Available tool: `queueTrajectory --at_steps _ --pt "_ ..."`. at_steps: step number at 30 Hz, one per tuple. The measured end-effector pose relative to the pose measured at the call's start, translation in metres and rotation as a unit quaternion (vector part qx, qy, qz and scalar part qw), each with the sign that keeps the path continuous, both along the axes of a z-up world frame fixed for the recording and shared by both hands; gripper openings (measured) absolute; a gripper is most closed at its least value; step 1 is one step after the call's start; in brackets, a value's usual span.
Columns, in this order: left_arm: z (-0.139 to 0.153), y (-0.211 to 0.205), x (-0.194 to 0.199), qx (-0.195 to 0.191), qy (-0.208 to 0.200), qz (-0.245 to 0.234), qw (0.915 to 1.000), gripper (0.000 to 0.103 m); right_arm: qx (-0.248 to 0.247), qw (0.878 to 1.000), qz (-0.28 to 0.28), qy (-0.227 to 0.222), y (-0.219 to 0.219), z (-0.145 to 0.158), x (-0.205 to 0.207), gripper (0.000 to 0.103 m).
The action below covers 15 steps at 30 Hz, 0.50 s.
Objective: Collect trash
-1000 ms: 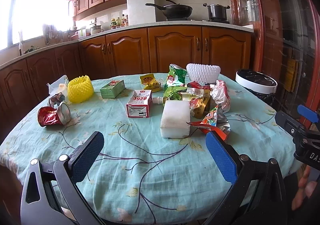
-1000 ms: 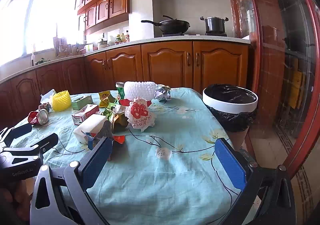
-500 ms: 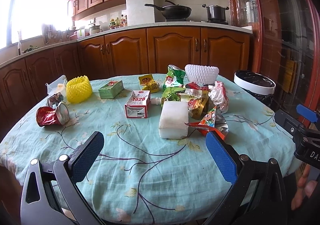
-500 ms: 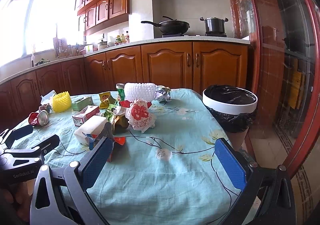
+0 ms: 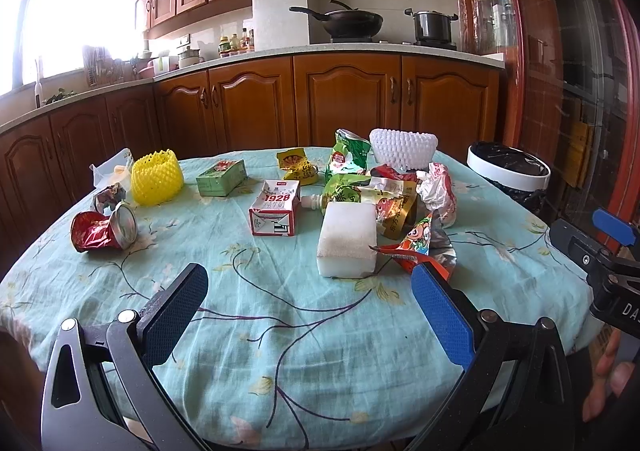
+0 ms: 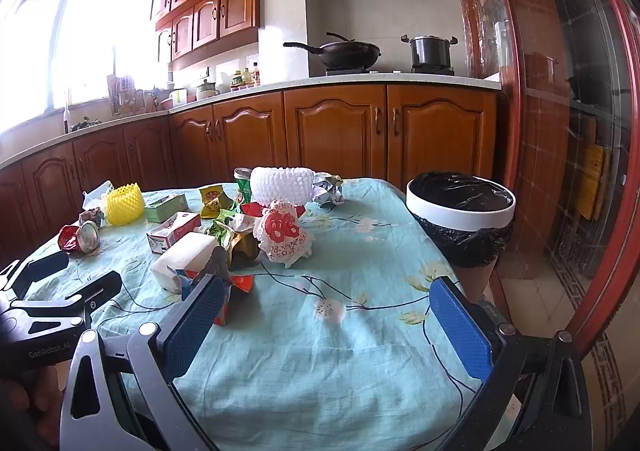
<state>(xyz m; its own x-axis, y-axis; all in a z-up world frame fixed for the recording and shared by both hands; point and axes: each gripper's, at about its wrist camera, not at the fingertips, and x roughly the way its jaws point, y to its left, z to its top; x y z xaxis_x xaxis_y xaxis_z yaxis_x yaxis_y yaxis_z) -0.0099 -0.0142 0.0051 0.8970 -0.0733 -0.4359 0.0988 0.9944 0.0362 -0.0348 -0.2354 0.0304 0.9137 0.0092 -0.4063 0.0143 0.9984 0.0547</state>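
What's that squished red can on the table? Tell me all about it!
The red can is a shiny metal drink can, crushed and crumpled in the middle. It lies on its side on the blue flowered tablecloth, near the table's left edge, its round silver end facing the camera. It lies just in front of a small crumpled wrapper, near the yellow foam net. Nothing is holding it.

Left hand-held gripper (image 5: pixel 308 303): black frame w/ silver screws, blue textured pads (image 5: pixel 438 317). Right hand-held gripper (image 6: pixel 324 315): same build, blue pads (image 6: pixel 460 333). White lettering on both black bodies.
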Motion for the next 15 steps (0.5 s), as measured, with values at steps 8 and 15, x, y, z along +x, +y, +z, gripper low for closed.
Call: queueTrajectory --at_steps 8,15 --pt "0.0000 0.0002 -0.0003 -0.002 0.001 -0.001 1.0000 0.103 0.000 1.000 0.001 0.000 0.0008 0.0001 0.0000 0.103" --pt "0.0000 -0.0007 0.0004 -0.002 0.003 -0.003 1.0000 0.103 0.001 1.000 0.001 -0.001 0.0008 0.0002 0.0000 0.103"
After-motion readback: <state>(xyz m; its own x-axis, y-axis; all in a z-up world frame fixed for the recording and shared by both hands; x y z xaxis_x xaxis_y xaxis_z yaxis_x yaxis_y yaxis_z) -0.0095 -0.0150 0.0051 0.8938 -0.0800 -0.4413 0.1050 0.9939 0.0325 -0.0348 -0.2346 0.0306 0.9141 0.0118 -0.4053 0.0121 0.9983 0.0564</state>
